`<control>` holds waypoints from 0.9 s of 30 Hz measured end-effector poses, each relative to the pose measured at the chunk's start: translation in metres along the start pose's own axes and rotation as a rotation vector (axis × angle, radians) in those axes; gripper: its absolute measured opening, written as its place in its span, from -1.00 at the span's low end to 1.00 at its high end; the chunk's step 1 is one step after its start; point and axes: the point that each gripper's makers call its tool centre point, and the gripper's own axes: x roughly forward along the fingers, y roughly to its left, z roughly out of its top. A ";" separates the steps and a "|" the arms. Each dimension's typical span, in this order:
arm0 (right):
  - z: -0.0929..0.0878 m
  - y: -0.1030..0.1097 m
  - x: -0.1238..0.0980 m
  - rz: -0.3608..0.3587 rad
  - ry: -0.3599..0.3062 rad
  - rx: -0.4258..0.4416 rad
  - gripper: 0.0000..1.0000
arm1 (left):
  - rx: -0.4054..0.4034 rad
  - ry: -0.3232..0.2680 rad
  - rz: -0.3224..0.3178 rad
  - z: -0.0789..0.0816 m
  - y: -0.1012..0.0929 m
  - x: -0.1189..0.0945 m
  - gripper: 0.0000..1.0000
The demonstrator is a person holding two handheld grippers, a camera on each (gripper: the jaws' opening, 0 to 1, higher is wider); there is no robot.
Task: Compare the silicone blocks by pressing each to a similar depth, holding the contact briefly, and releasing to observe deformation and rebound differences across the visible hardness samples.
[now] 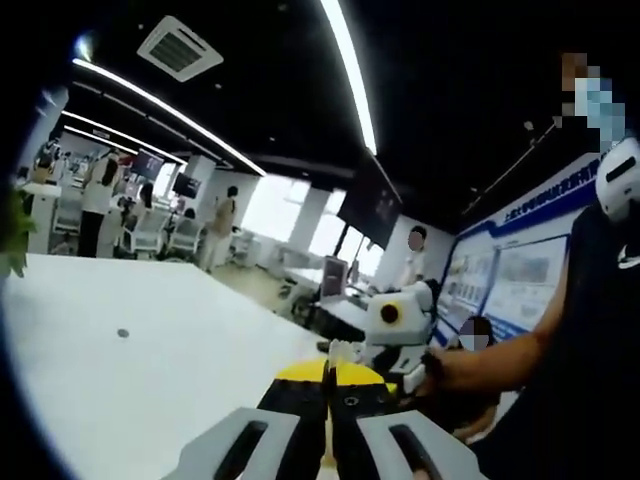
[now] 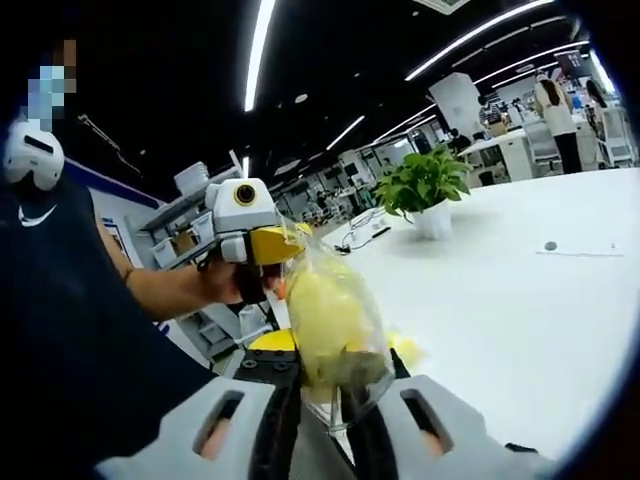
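White table (image 1: 150,350) ran wide under open office, ceiling light strips overhead, potted plant (image 2: 425,185) standing on table in right gripper view. Blue wall poster (image 1: 520,270) bore writing, too small to read. Right gripper (image 2: 320,410) jaws pinched clear plastic bag (image 2: 335,320) holding yellow blocks, raised above table. Left gripper (image 1: 328,420) jaws closed together, nothing between them.

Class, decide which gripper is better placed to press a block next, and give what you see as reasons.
Probably the left gripper: its jaws are shut and empty. The right gripper is shut on a clear bag of yellow pieces.
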 end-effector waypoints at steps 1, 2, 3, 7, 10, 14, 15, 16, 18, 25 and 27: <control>0.000 -0.001 0.001 0.000 -0.002 0.001 -0.78 | -0.016 0.000 0.004 0.001 0.001 0.000 -1.00; 0.000 -0.002 0.001 0.000 -0.004 -0.002 -0.77 | -0.025 0.000 -0.004 0.001 0.002 0.001 -1.00; 0.000 -0.003 0.002 -0.002 -0.008 -0.011 -0.76 | -0.024 -0.001 -0.005 0.002 0.002 0.001 -1.00; 0.003 -0.009 0.003 -0.020 -0.025 -0.037 -0.73 | -0.034 -0.010 -0.009 0.006 0.002 0.004 -1.00; 0.006 -0.012 0.003 -0.029 -0.048 -0.047 -0.69 | -0.030 -0.018 -0.009 0.009 0.002 0.006 -1.00; 0.010 -0.015 0.001 -0.040 -0.089 -0.034 -0.65 | -0.032 -0.028 -0.021 0.014 0.000 0.010 -1.00; 0.010 -0.016 0.001 -0.042 -0.090 -0.033 -0.63 | -0.039 -0.027 -0.026 0.014 -0.001 0.010 -1.00; 0.009 -0.016 0.001 -0.045 -0.092 -0.030 -0.61 | -0.040 -0.026 -0.024 0.014 0.000 0.011 -1.00; 0.010 -0.019 0.001 -0.065 -0.107 -0.031 -0.52 | -0.054 -0.021 -0.033 0.012 -0.002 0.013 -1.00; 0.009 -0.041 -0.003 -0.211 -0.131 -0.104 0.58 | -0.064 -0.028 -0.042 0.010 -0.009 0.021 -1.00; 0.008 -0.050 -0.009 -0.274 -0.129 -0.111 0.92 | -0.065 -0.031 -0.045 0.010 -0.011 0.022 -1.00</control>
